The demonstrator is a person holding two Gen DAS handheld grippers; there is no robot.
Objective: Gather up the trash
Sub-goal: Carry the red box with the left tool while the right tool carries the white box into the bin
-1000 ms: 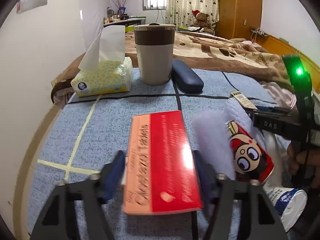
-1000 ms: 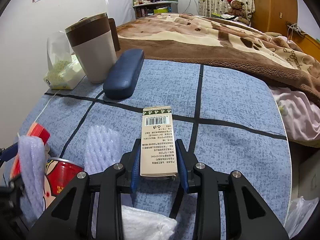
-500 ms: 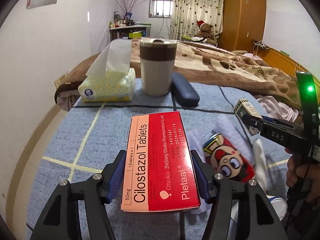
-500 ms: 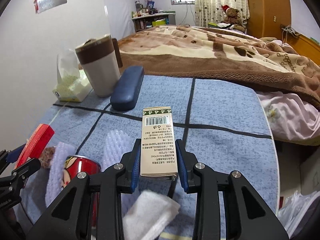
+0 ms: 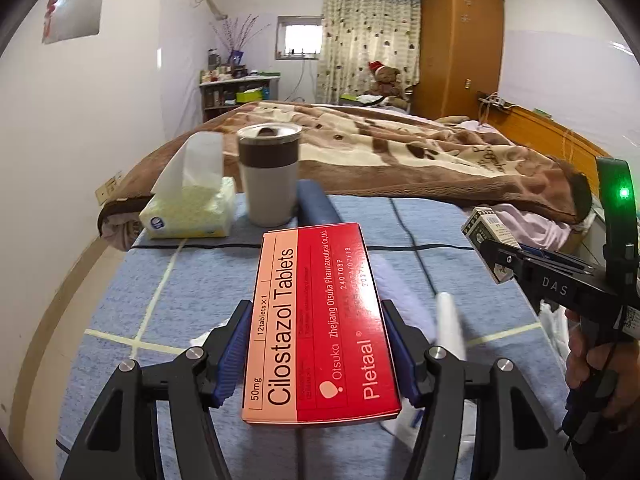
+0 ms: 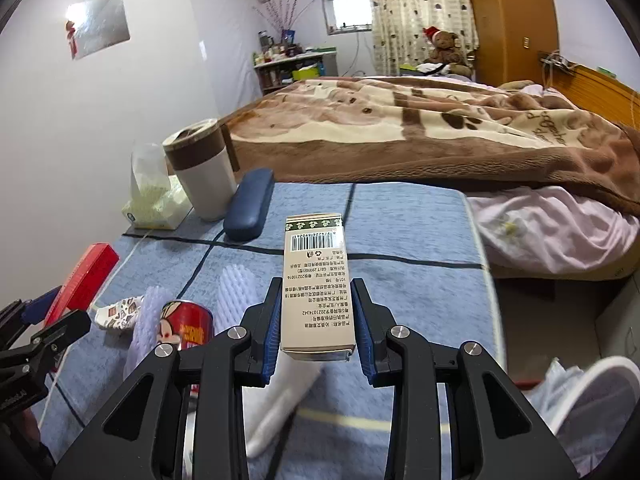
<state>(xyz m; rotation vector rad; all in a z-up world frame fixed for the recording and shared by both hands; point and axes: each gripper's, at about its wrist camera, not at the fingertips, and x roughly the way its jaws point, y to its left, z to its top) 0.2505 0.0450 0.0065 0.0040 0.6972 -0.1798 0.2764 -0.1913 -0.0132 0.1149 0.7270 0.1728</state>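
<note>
My left gripper (image 5: 316, 344) is shut on a red and pink tablet box (image 5: 320, 320) and holds it above the blue table (image 5: 160, 288). My right gripper (image 6: 316, 320) is shut on a beige carton with a barcode (image 6: 316, 280), also held above the table; that carton shows at the right of the left wrist view (image 5: 486, 236). Below on the table lie a red cartoon can (image 6: 184, 326), white foam sleeves (image 6: 236, 290), a crumpled wrapper (image 6: 120, 312) and a white tissue (image 6: 276, 396).
A tissue pack (image 5: 188, 212), a lidded cup (image 5: 272, 180) and a dark blue glasses case (image 6: 248, 208) stand at the table's far edge. A bed with a brown blanket (image 6: 440, 132) lies beyond. A white-lined bin (image 6: 592, 408) sits low at the right.
Both grippers have risen with their boxes; the table and its trash now sit lower in both views. The grips are unchanged.
</note>
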